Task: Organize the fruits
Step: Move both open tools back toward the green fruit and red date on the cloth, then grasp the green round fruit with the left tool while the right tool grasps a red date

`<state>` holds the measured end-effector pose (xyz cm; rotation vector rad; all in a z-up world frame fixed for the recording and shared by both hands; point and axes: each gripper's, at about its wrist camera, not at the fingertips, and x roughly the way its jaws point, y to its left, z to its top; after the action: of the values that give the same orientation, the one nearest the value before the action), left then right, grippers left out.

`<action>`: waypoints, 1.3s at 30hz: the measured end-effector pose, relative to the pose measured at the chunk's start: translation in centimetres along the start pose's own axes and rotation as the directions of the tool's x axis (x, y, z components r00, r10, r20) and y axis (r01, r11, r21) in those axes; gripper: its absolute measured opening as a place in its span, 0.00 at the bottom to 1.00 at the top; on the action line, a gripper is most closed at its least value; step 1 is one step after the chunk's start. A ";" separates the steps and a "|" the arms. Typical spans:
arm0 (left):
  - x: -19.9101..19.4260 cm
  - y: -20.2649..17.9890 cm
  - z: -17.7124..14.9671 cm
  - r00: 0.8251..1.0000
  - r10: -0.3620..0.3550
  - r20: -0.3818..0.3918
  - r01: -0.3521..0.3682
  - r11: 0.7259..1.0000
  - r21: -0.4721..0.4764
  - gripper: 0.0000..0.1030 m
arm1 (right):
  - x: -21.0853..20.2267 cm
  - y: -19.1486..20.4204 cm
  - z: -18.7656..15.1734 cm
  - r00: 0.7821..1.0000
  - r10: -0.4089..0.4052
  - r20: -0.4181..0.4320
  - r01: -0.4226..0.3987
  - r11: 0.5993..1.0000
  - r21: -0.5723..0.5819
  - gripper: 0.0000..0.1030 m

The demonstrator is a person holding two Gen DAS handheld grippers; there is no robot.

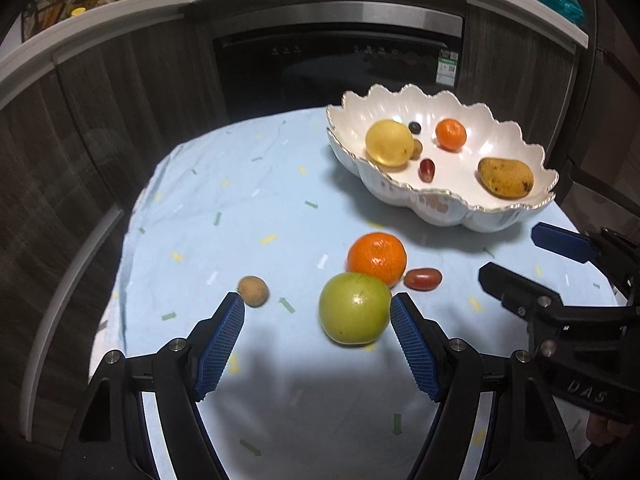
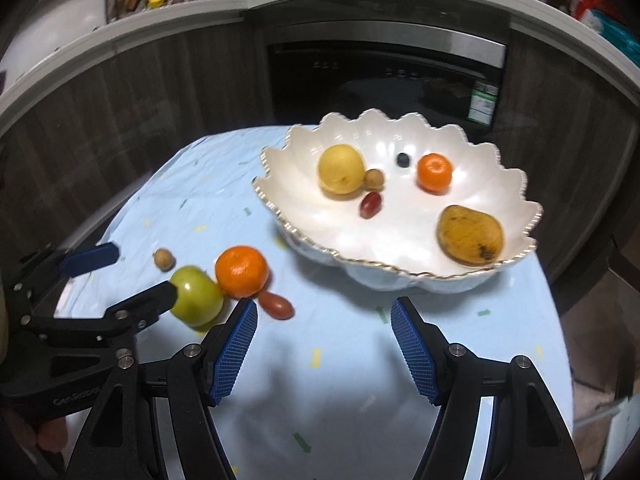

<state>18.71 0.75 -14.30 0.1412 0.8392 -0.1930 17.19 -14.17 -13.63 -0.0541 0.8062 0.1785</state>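
A green apple [image 1: 354,309] sits on a pale blue tablecloth [image 1: 224,208], near the front of the table. An orange [image 1: 377,258] touches it from behind, and a red grape [image 1: 423,279] lies just beside the orange. A small brown fruit [image 1: 253,291] rests apart, to the left.

The left gripper [image 1: 318,308] is wide open and holds nothing. Its jaws straddle the apple loosely: the right pad appears to be touching or almost touching the apple's side, while the left pad stands well clear, close to the brown fruit.

The right gripper [image 2: 323,314] is also wide open and empty, hovering over bare cloth between the loose fruit and the bowl.

The white scalloped bowl [image 1: 520,216] sits farther back to the right. It already contains a yellow fruit, a small orange, a mango, a red grape, a small brown fruit and a dark berry.

Risks, as a judgement: the grip is off-centre, so closing may push the apple sideways. That could shove the orange and grape and set them rolling. The left pad might also knock the brown fruit away. The round, smooth apple could slip out on lifting.
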 end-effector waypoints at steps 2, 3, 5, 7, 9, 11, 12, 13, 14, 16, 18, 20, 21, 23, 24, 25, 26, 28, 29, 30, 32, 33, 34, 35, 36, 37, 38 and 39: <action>0.5 0.0 -0.2 1.000 -0.006 -0.011 0.006 1.000 0.003 0.72 | 0.4 0.0 -0.1 1.000 0.004 0.000 -0.004 1.000 -0.023 0.68; 0.8 0.0 -0.2 1.000 -0.011 -0.016 0.011 1.000 0.004 0.72 | 0.6 0.1 -0.2 1.000 0.007 0.000 -0.007 1.000 -0.031 0.68; 1.2 -0.1 -0.3 1.000 -0.016 -0.022 0.016 1.000 0.010 0.71 | 1.0 0.1 -0.3 1.000 0.017 -0.003 -0.017 0.999 -0.050 0.68; 1.6 -0.3 -0.5 0.999 -0.020 -0.028 0.020 0.999 0.027 0.71 | 1.5 0.1 -0.3 0.999 0.030 -0.010 -0.031 0.997 -0.072 0.68; 1.7 -0.5 -0.5 0.999 -0.027 -0.021 0.028 0.998 0.048 0.71 | 1.8 -0.1 -0.4 0.999 0.046 -0.012 -0.047 0.995 -0.083 0.68; 1.8 -0.8 -0.5 0.999 -0.032 -0.022 0.033 0.997 0.070 0.70 | 2.3 -0.4 -0.4 0.999 0.049 -0.018 -0.051 0.994 -0.096 0.68; 1.8 -1.0 -0.5 0.999 -0.040 -0.026 0.042 0.996 0.076 0.69 | 2.5 -0.4 -0.4 0.999 0.049 -0.023 -0.051 0.994 -0.101 0.67; 1.8 -1.1 -0.5 0.998 -0.049 -0.030 0.051 0.995 0.081 0.67 | 2.6 -0.5 -0.4 0.998 0.053 -0.027 -0.056 0.993 -0.105 0.67; 1.8 -1.3 -0.5 0.998 -0.060 -0.034 0.062 0.994 0.087 0.67 | 2.7 -0.6 -0.4 0.998 0.064 -0.029 -0.067 0.992 -0.107 0.66; 1.9 -1.7 -0.5 0.997 -0.071 -0.037 0.074 0.992 0.098 0.67 | 2.9 -0.6 -0.3 0.996 0.082 -0.032 -0.085 0.990 -0.114 0.64; 2.1 -2.0 -0.6 0.996 -0.083 -0.042 0.087 0.990 0.107 0.66 | 3.2 -0.5 -0.4 0.994 0.101 -0.042 -0.105 0.987 -0.124 0.61; 2.4 -2.2 -0.7 0.995 -0.084 -0.050 0.089 0.990 0.109 0.66 | 3.6 -0.5 -0.4 0.992 0.114 -0.055 -0.121 0.984 -0.131 0.59; 2.6 -2.2 -0.7 0.995 -0.087 -0.055 0.092 0.990 0.108 0.66 | 3.8 -0.5 -0.5 0.991 0.118 -0.059 -0.125 0.983 -0.133 0.58; 2.9 -2.2 -0.7 0.994 -0.090 -0.061 0.097 0.989 0.110 0.65 | 4.2 -0.4 -0.5 0.989 0.128 -0.070 -0.137 0.981 -0.135 0.57; 3.0 -2.2 -0.7 0.994 -0.091 -0.064 0.097 0.989 0.113 0.64 | 4.4 -0.3 -0.5 0.988 0.133 -0.076 -0.142 0.980 -0.138 0.56; 3.1 -2.2 -0.8 0.993 -0.092 -0.067 0.099 0.988 0.114 0.63 | 4.5 -0.3 -0.5 0.987 0.137 -0.079 -0.147 0.979 -0.141 0.55; 3.3 -2.1 -0.8 0.993 -0.094 -0.071 0.102 0.988 0.115 0.62 | 4.8 -0.2 -0.5 0.986 0.142 -0.083 -0.153 0.978 -0.142 0.54; 3.6 -2.0 -0.8 0.992 -0.099 -0.078 0.108 0.988 0.114 0.61 | 5.1 0.0 -0.5 0.984 0.152 -0.090 -0.164 0.976 -0.140 0.53; 3.8 -1.9 -0.8 0.991 -0.102 -0.082 0.111 0.987 0.113 0.59 | 5.3 0.1 -0.4 0.983 0.158 -0.095 -0.170 0.975 -0.140 0.51; 4.0 -1.8 -0.8 0.991 -0.106 -0.086 0.115 0.987 0.111 0.58 | 5.5 0.2 -0.4 0.982 0.164 -0.099 -0.177 0.974 -0.141 0.49; 4.2 -1.7 -0.9 0.990 -0.109 -0.094 0.119 0.987 0.111 0.56 | 5.8 0.5 -0.3 0.979 0.174 -0.106 -0.189 0.971 -0.148 0.45; 4.3 -1.5 -0.9 0.989 -0.109 -0.096 0.119 0.987 0.109 0.56 | 6.0 0.6 -0.3 0.978 0.176 -0.108 -0.191 0.970 -0.151 0.44; 4.4 -1.4 -0.9 0.989 -0.108 -0.097 0.118 0.987 0.106 0.56 | 6.1 0.7 -0.3 0.978 0.178 -0.111 -0.193 0.969 -0.154 0.43; 4.6 -1.2 -0.9 0.989 -0.107 -0.099 0.117 0.988 0.101 0.56 | 6.2 0.9 -0.2 0.977 0.182 -0.112 -0.198 0.968 -0.155 0.42; 4.6 -1.0 -0.9 0.989 -0.110 -0.097 0.119 0.988 0.094 0.55 | 6.3 1.0 -0.2 0.976 0.186 -0.112 -0.202 0.967 -0.155 0.41; 4.7 -0.9 -0.9 0.989 -0.110 -0.096 0.118 0.989 0.089 0.55 | 6.4 1.0 -0.1 0.976 0.190 -0.110 -0.205 0.966 -0.156 0.41; 4.7 -0.9 -0.9 0.989 -0.109 -0.097 0.118 0.990 0.084 0.54 | 6.5 1.1 -0.1 0.975 0.192 -0.109 -0.208 0.966 -0.156 0.41; 4.8 -0.9 -1.0 0.989 -0.111 -0.097 0.119 0.990 0.081 0.53 | 6.6 1.1 0.0 0.975 0.194 -0.110 -0.210 0.965 -0.156 0.41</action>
<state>20.93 -0.43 -18.55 0.1843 0.9318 -0.3336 21.45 -12.13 -18.42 -0.1391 0.8892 0.4397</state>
